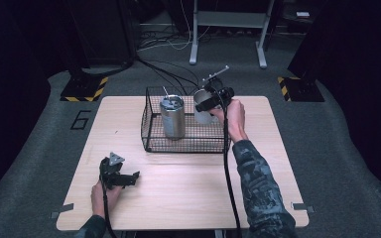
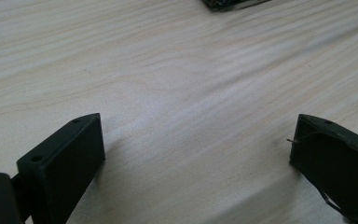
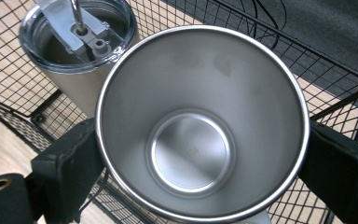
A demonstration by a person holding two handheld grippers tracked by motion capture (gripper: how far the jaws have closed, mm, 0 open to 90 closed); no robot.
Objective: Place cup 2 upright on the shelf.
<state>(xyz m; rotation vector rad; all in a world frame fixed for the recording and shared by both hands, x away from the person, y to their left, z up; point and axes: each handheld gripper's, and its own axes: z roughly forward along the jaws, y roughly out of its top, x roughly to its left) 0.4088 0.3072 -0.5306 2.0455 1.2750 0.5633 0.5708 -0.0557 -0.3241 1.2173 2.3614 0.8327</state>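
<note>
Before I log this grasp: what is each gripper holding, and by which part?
The right gripper clamps an open steel cup by its outer wall, just below the rim. The left gripper is open, holding nothing.

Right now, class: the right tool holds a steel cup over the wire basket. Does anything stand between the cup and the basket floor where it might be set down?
Nothing visible blocks it. The right tool grips the cup above the basket's right part; the tumbler stands upright farther left, beside the cup, not beneath it.
</note>
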